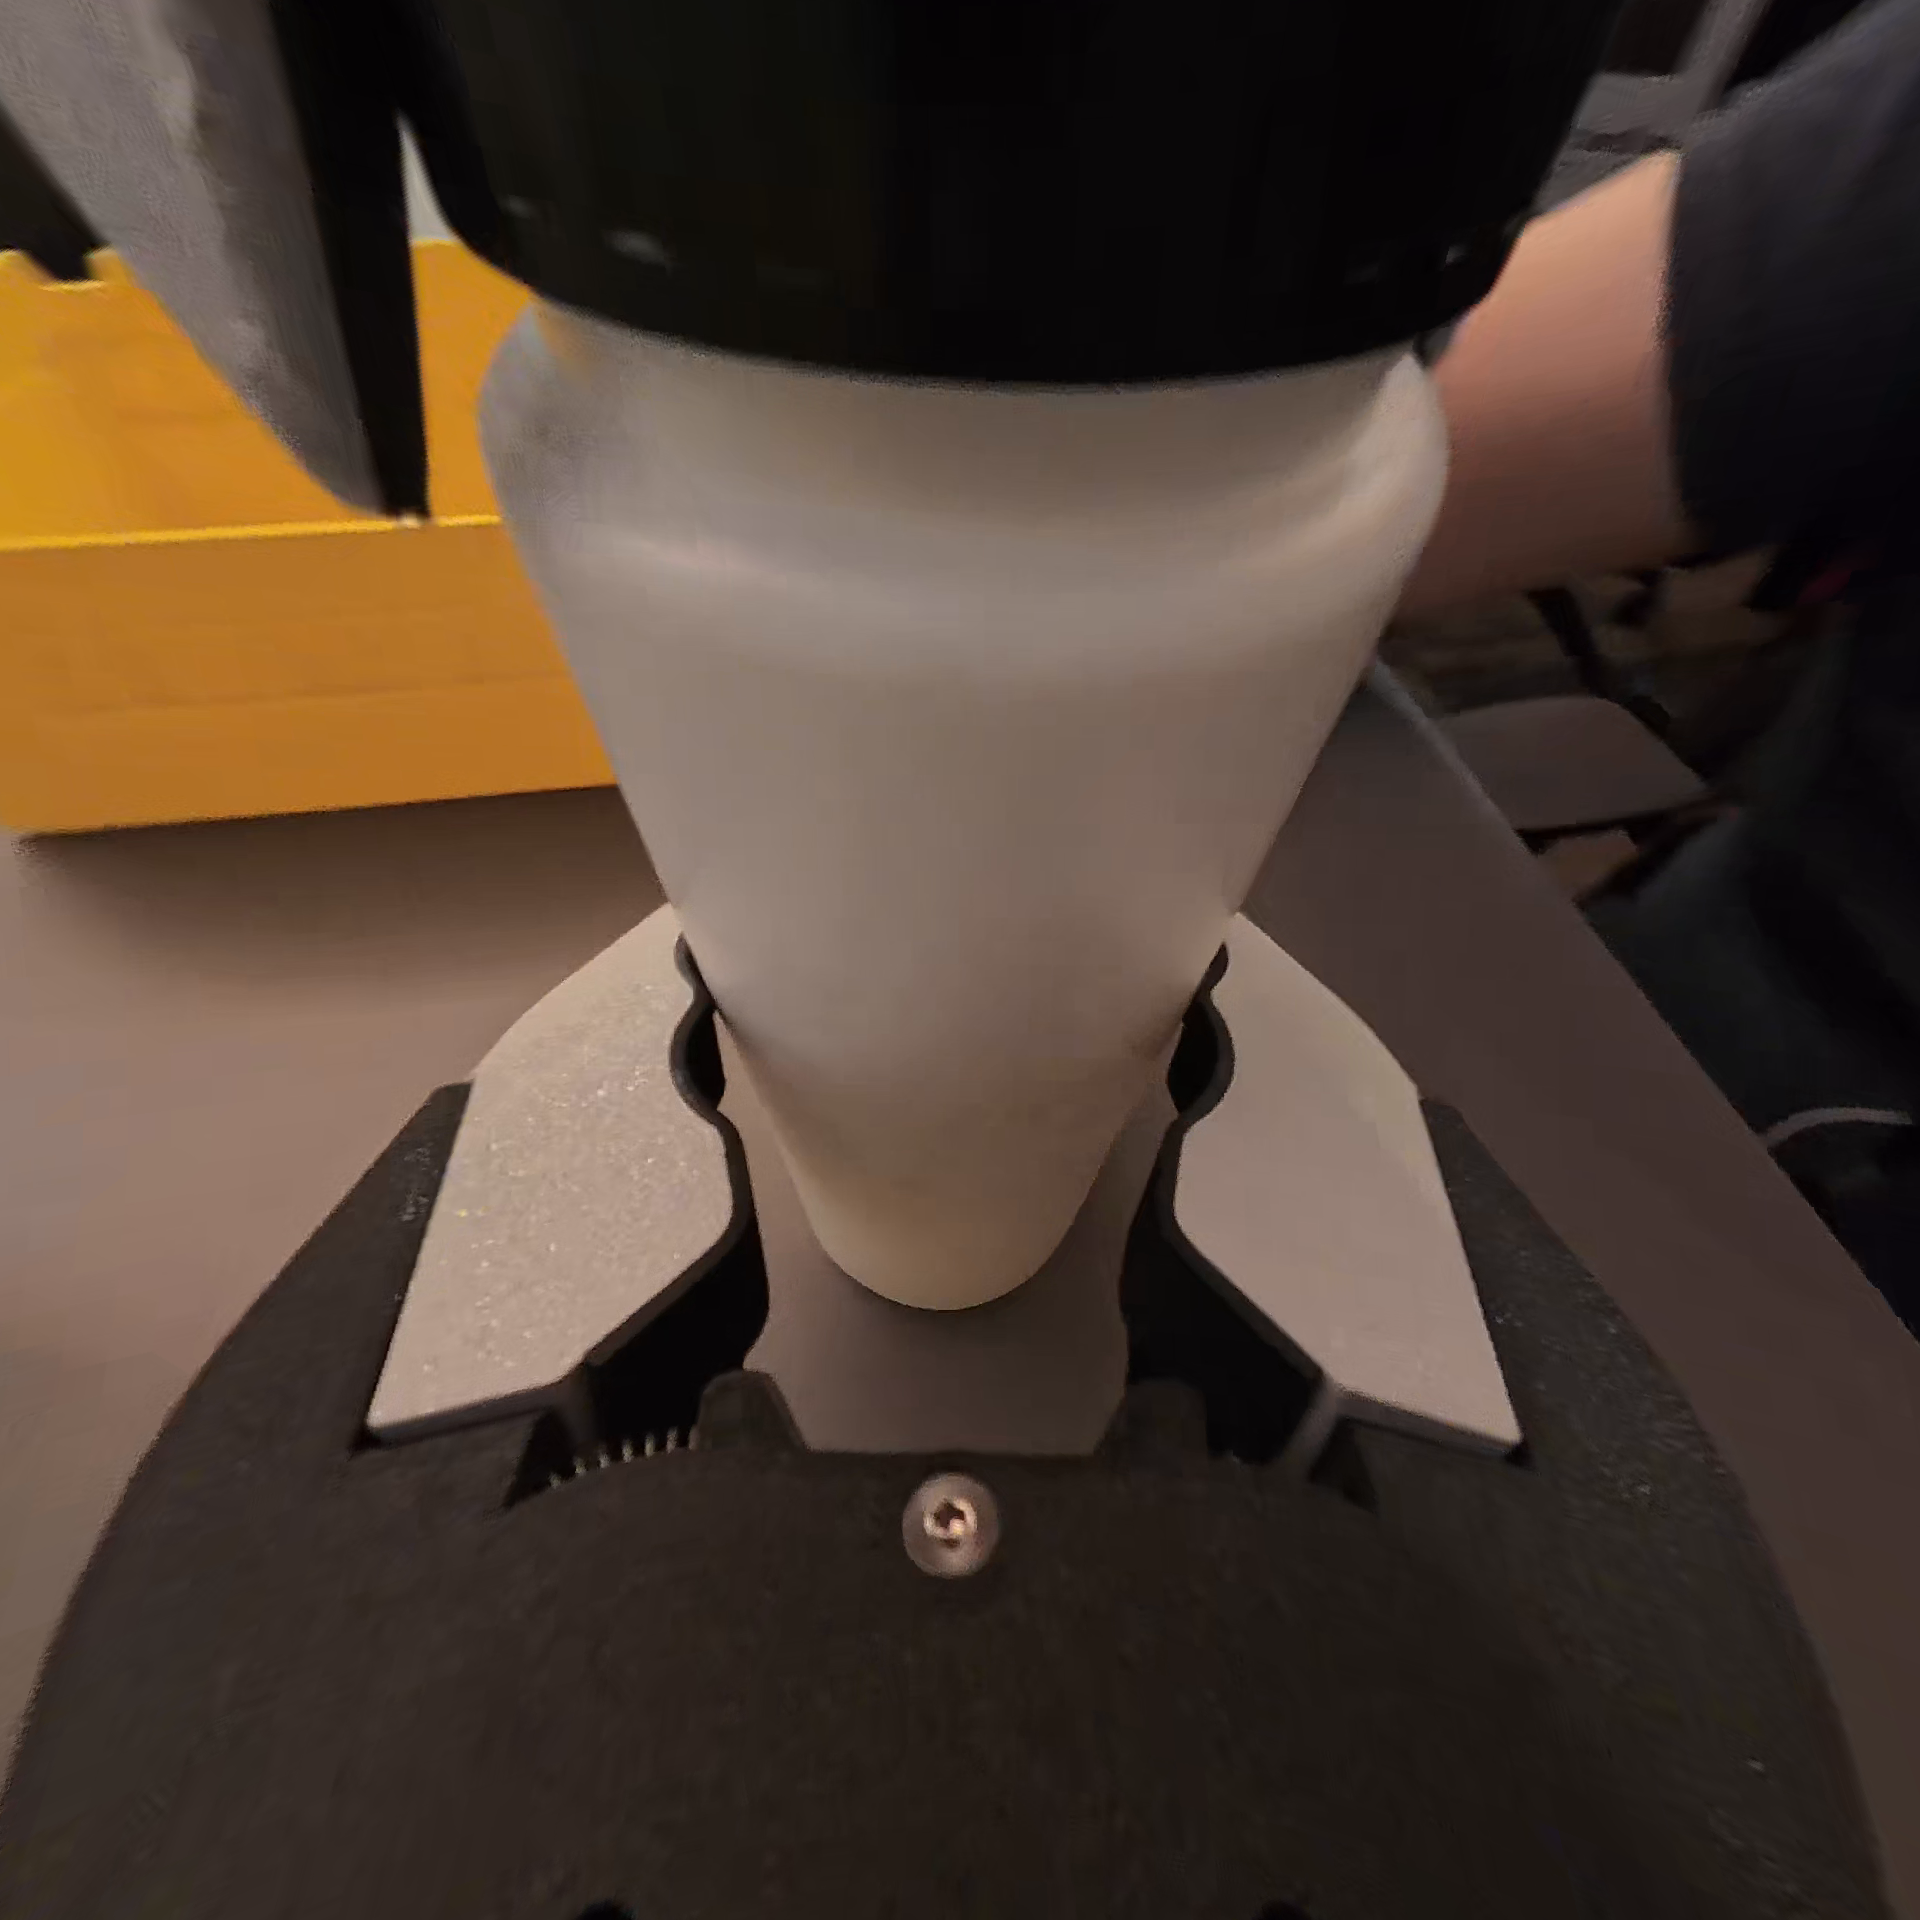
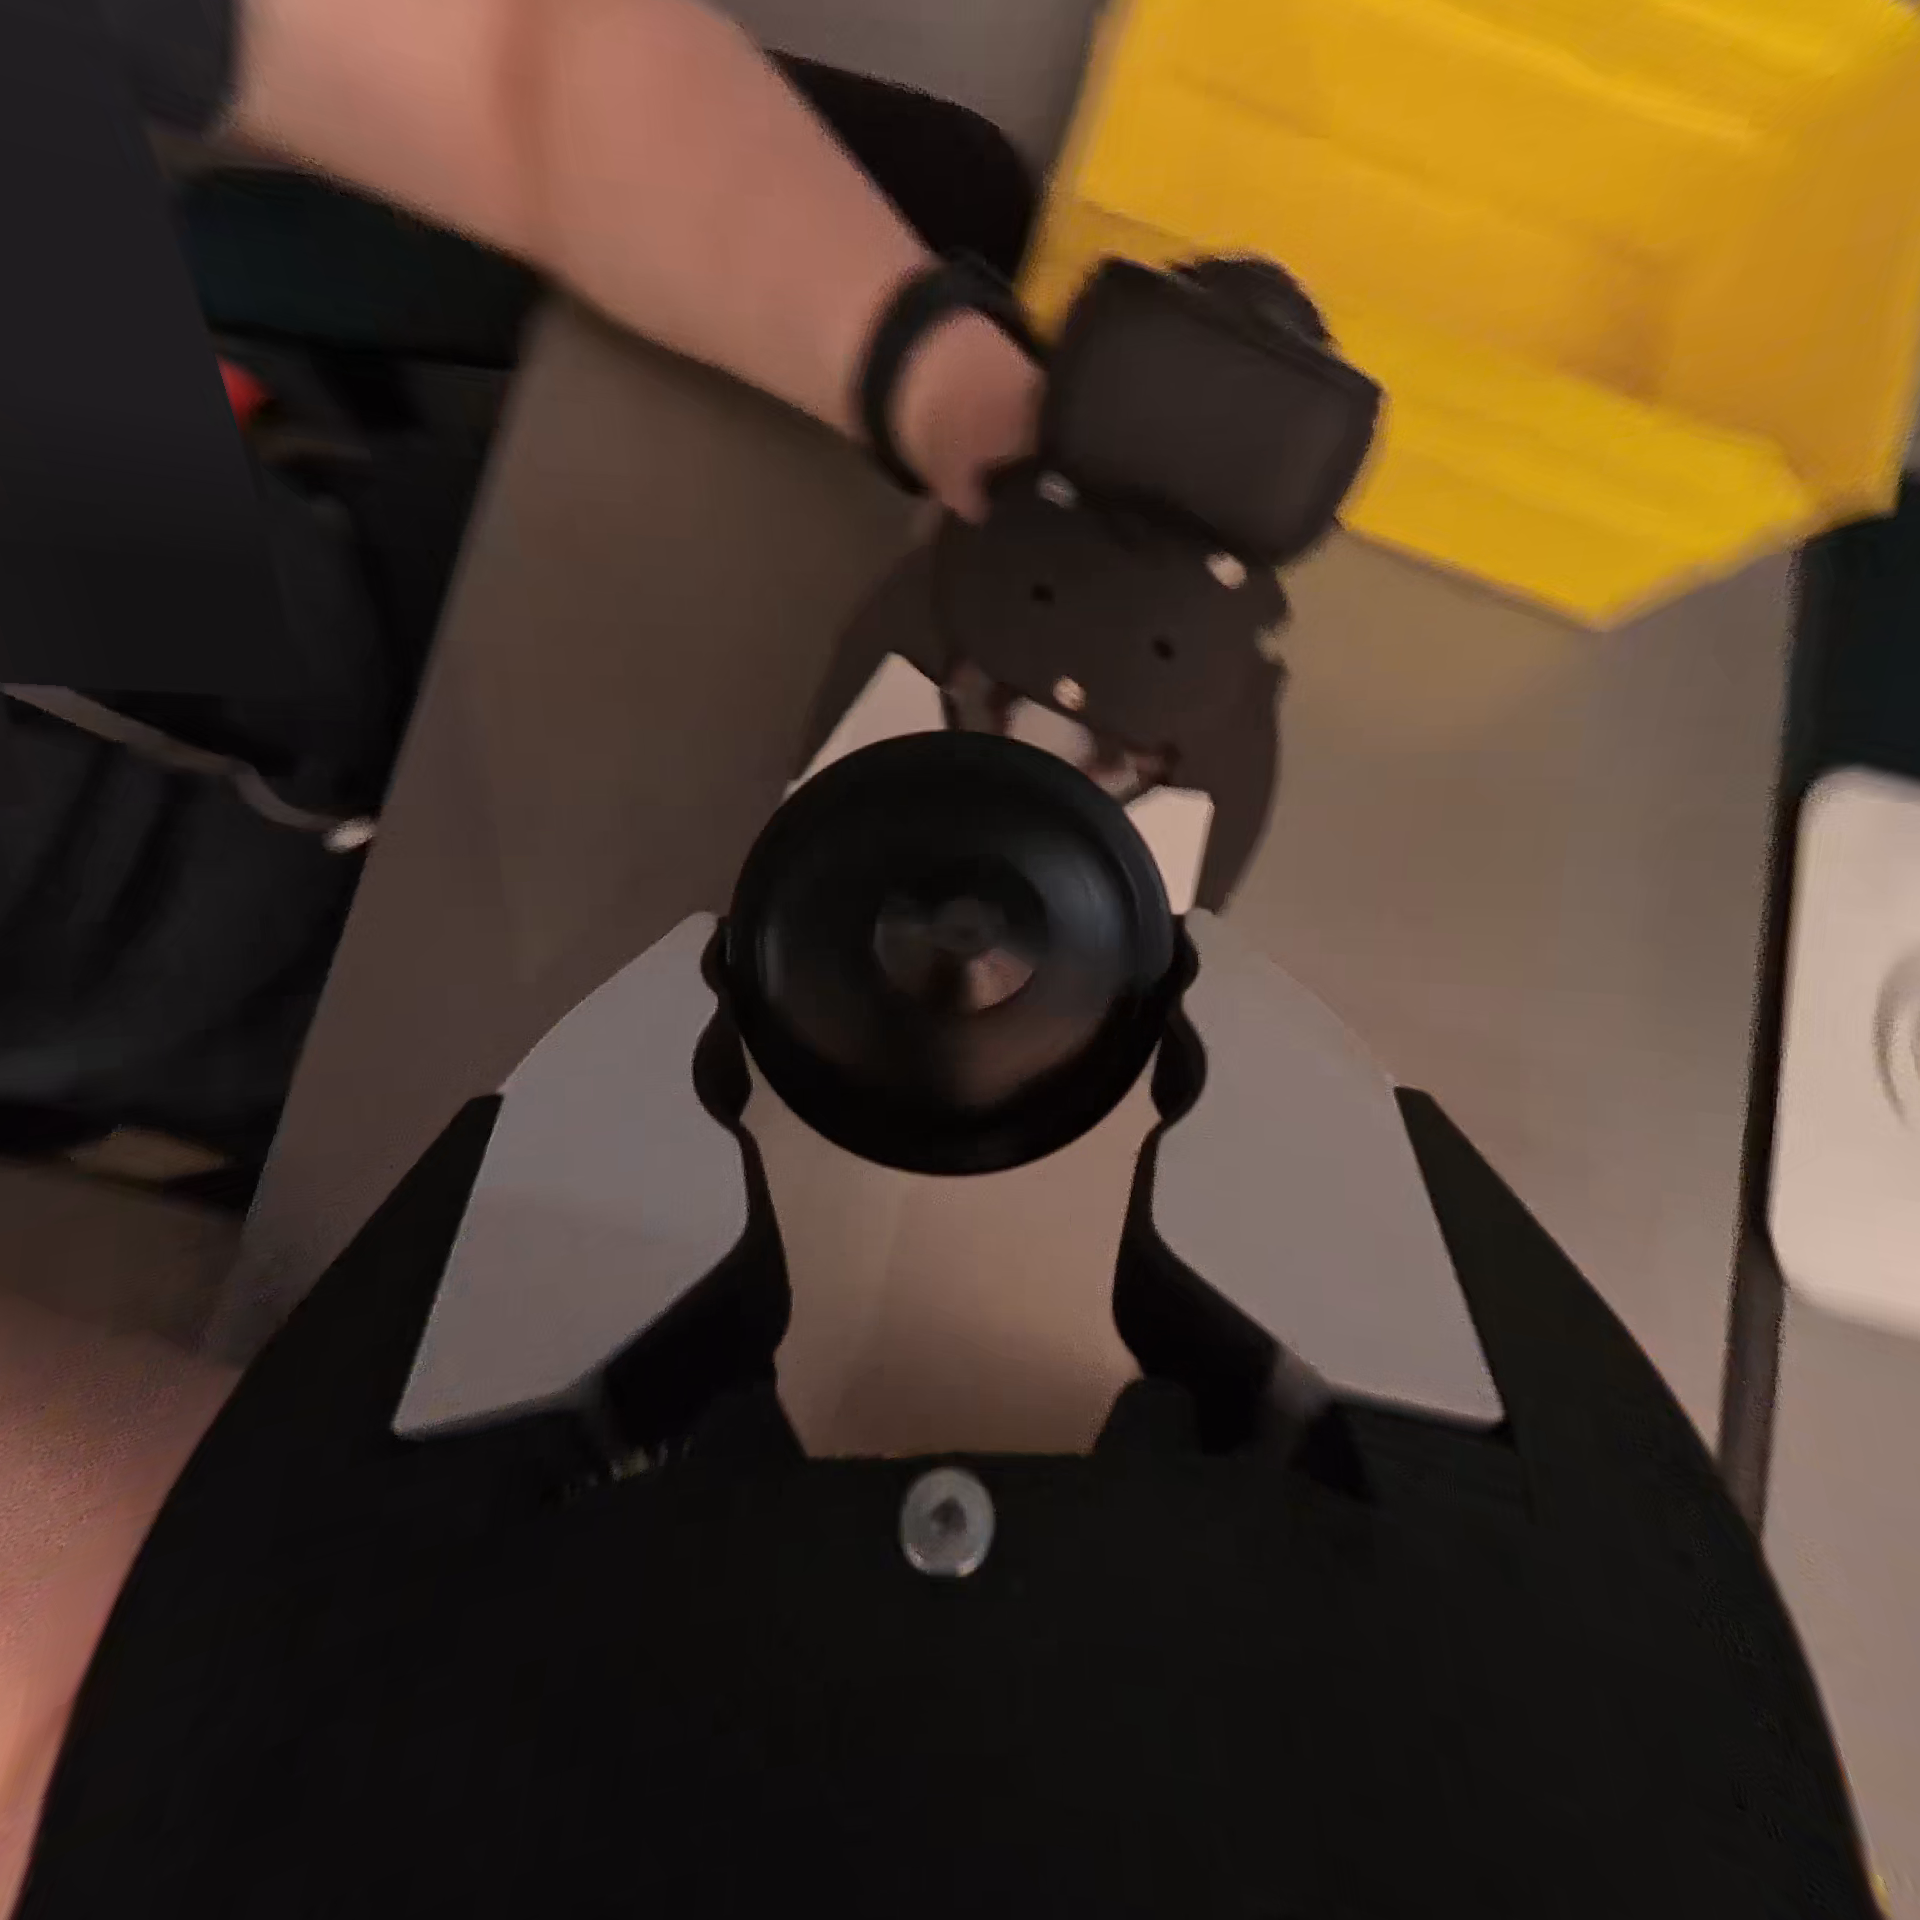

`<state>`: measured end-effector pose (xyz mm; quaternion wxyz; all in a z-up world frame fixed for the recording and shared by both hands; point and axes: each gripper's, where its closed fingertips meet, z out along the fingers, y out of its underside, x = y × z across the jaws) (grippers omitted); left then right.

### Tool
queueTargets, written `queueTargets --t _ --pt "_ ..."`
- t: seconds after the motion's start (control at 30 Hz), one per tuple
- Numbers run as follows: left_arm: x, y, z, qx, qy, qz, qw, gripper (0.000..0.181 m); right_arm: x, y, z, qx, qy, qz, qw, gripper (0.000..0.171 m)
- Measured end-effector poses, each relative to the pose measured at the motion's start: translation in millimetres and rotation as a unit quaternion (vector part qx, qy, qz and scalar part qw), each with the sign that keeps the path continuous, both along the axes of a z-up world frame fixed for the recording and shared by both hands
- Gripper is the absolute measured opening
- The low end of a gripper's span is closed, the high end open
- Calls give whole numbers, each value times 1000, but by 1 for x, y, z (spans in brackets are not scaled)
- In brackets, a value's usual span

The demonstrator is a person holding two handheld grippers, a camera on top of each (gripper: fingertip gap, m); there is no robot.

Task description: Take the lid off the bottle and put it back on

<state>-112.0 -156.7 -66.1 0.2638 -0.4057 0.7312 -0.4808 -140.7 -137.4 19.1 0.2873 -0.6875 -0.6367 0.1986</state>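
One white bottle [image 1: 935, 779] stands upright on the grey table [image 1: 260, 987], filling the middle of the left wrist view, with one black lid [image 1: 987, 177] on top of it at the upper edge of the frame. The left gripper [image 1: 951, 997] has its two fingers pressed against the bottle's lower body, one on either side, so its jaws are clamped on the bottle.

In the right wrist view the same lid [image 2: 951, 951] sits at the centre of the frame, seen from above as a round black disc with a small raised centre. The right gripper [image 2: 951, 977] has both fingertips [image 2: 1184, 966] against the lid's rim, left and right, closed on it. Whether the lid is seated on the bottle's thread or lifted just clear I cannot tell.

Above the lid in that view, the left gripper shows again, held by a hand [image 2: 966, 416] with one dark band around the wrist. One yellow bin [image 2: 1507, 260] sits on the table at upper right; in the left wrist view it lies at centre left [image 1: 260, 644]. A forearm [image 1: 1538, 416] crosses the right edge there.
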Motion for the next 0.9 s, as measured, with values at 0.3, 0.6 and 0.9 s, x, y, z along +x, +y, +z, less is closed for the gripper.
queueTargets --t 0.3,0.6,0.9 --pt "13 44 1 -12 -7 130 991 86 0 35 3 -44 56 -95 993 91" --pt "14 70 1 -2 3 206 979 86 15 69 2 -8 8 -326 945 78" --pt "-7 -12 0 -3 1 -35 999 86 -10 -13 3 -3 7 38 999 78"
